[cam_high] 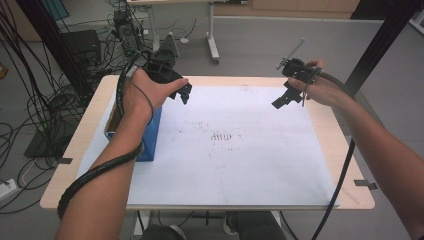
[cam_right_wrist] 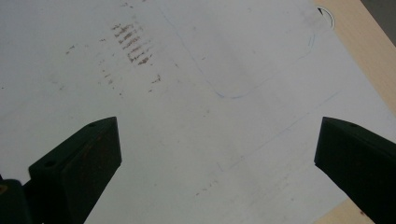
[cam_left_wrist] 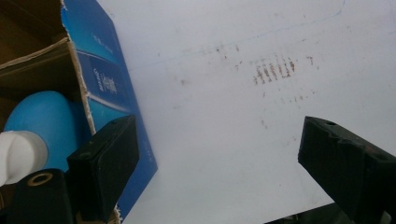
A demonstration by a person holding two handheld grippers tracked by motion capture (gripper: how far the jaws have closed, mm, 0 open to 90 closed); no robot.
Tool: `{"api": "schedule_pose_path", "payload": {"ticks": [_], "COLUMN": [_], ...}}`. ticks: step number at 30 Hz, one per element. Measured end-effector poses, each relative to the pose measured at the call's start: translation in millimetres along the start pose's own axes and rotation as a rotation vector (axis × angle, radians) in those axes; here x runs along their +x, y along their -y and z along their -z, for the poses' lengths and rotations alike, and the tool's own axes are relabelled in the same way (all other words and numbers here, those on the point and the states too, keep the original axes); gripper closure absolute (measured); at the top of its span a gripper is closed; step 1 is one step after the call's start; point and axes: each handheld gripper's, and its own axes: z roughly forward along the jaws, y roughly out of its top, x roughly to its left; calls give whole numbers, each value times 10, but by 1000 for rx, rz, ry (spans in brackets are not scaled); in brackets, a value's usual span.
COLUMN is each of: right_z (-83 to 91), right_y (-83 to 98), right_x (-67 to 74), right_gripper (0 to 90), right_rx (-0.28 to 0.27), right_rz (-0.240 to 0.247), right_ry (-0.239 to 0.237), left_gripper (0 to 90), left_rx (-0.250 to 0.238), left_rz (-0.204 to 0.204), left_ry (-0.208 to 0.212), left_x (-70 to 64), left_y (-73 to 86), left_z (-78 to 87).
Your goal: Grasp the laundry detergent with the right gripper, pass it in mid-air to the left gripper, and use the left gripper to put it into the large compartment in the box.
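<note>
An open blue cardboard box [cam_high: 149,142] stands at the left edge of the white sheet [cam_high: 225,150]. The left gripper view looks into the blue box [cam_left_wrist: 109,88], where a blue bottle [cam_left_wrist: 44,121] with a white cap [cam_left_wrist: 18,154] lies. My left gripper [cam_high: 184,92] hovers above the sheet just right of the box's far end, jaws wide apart and empty [cam_left_wrist: 217,154]. My right gripper [cam_high: 282,100] is held over the far right of the sheet, also open with nothing between its jaws [cam_right_wrist: 217,154].
The sheet covers most of a light wooden table [cam_high: 345,150]. Brown scuff marks [cam_high: 222,136] sit at the sheet's middle. Cables [cam_high: 30,100] and equipment crowd the floor to the left, and a desk leg [cam_high: 212,35] stands beyond the table.
</note>
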Motion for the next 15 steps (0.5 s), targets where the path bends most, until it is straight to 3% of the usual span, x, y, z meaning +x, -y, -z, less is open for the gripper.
{"api": "schedule_pose_path", "payload": {"ticks": [15], "right_z": [-37], "right_y": [-25], "right_x": [-126], "right_gripper": [6], "right_rx": [24], "right_rz": [-16], "right_ry": [10], "left_gripper": [132], "left_rx": [19], "left_rz": [-39], "left_ry": [7], "left_x": [-150], "left_y": [-96], "left_z": [-123]}}
